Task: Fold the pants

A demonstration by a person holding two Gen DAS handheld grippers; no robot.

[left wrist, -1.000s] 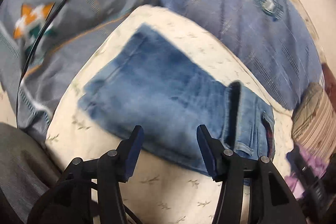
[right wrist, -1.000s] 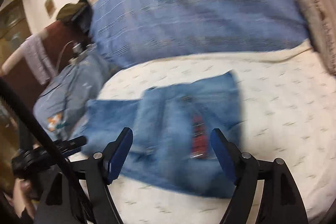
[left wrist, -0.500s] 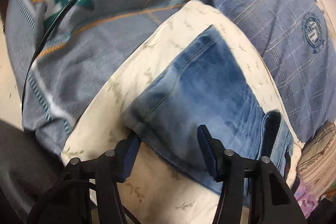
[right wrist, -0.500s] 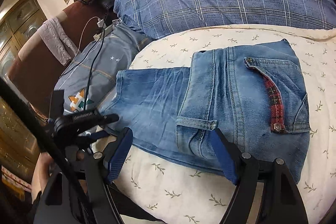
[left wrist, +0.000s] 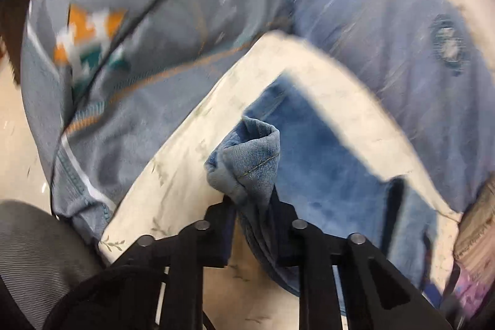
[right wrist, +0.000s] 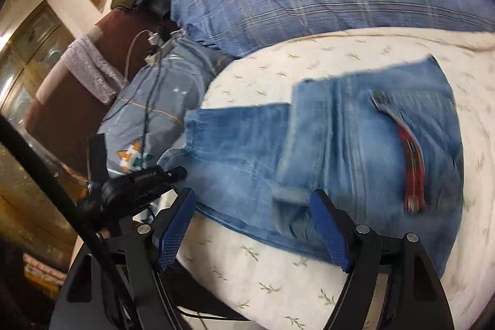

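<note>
Left gripper (left wrist: 252, 200) jaws just closed, pinching pants (left wrist: 324, 175) hem corner

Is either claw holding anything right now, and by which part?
Left claw has just closed on the blue denim pants, pinching the leg-end corner. Right claw is open, holding nothing.

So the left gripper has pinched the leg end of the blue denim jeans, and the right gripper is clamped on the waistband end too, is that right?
Not quite. The left gripper, whose jaws have just been closing, does pinch the leg end of the blue denim jeans, but the right gripper is open, nothing clamped, as the right wrist view shows.
</note>
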